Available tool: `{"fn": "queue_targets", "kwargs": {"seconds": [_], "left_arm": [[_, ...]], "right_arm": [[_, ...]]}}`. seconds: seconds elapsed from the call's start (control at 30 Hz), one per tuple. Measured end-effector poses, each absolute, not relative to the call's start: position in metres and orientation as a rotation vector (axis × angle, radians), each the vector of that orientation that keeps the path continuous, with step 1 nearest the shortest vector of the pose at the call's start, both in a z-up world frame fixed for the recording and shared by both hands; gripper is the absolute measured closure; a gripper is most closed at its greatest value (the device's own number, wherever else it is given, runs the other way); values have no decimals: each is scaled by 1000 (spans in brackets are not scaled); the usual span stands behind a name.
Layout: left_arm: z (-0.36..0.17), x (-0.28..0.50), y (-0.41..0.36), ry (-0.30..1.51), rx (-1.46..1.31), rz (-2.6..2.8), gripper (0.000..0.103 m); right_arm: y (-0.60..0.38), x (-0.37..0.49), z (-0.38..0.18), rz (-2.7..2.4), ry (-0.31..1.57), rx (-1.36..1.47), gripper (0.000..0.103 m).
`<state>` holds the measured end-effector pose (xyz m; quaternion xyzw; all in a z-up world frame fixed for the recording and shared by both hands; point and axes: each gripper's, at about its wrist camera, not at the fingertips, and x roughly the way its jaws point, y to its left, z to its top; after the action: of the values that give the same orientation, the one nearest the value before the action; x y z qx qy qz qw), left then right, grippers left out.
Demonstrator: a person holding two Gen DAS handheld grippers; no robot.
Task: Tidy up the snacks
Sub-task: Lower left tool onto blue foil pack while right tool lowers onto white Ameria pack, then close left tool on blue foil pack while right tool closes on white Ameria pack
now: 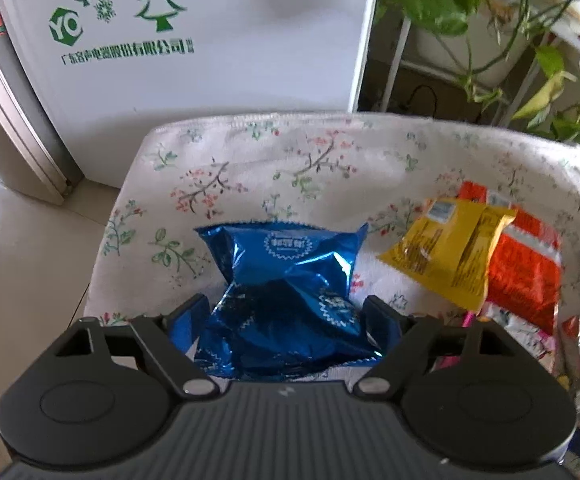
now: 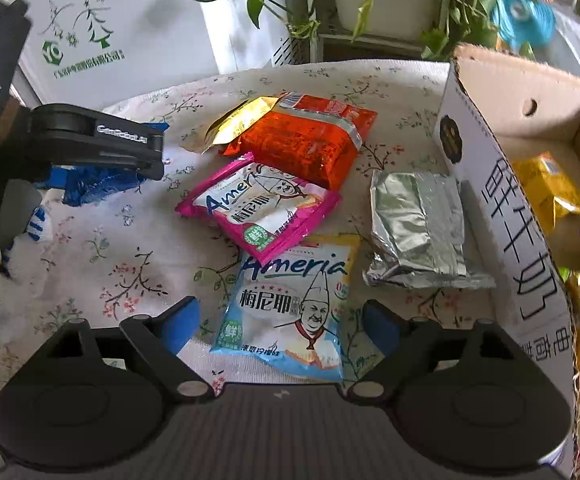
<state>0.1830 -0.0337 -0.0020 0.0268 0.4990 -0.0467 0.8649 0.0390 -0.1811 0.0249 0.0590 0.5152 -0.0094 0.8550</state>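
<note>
Your left gripper (image 1: 286, 314) straddles the blue pack (image 1: 286, 280), jaws wide, ungripped; right gripper (image 2: 280, 320) gapes over the light-blue pack (image 2: 286, 308); box (image 2: 501, 184) holds few; most packs remain on the table (image 2: 90, 248).

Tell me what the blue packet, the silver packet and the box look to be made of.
Blue packet: glossy metallised film, judging by sharp creases and bright glints. Silver packet: foil-like wrap, matte sheen, folded flat. Box: corrugated cardboard, white printed outside, brown inside, fluting visible along its cut edge.

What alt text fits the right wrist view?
The right tool, open, hangs over a light blue snack packet on a flowered cloth. Pink, red and silver packets lie beyond, a cardboard box at right.
</note>
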Motion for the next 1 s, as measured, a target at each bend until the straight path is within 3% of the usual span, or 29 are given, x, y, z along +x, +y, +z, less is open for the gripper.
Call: {"fn": "queue_targets", "kwargs": {"seconds": [0.2, 0.5, 0.6, 0.73, 0.9, 1.0], "left_arm": [[-7, 185, -32, 1047, 42, -70, 1], [-8, 183, -32, 1035, 45, -71, 0], [-7, 184, -32, 1039, 44, -69, 1], [-6, 183, -32, 1040, 43, -79, 6], [0, 178, -36, 1030, 54, -119, 28], [2, 174, -37, 1026, 65, -133, 29]], "right_arm": [[-173, 40, 19, -29, 1071, 37, 8], [-175, 39, 17, -46, 1056, 35, 6], [-174, 39, 18, -46, 1058, 34, 9], [-176, 39, 20, -39, 1054, 34, 17], [-179, 38, 23, -41, 1048, 31, 29], [-181, 37, 24, -30, 1041, 29, 40]]}}
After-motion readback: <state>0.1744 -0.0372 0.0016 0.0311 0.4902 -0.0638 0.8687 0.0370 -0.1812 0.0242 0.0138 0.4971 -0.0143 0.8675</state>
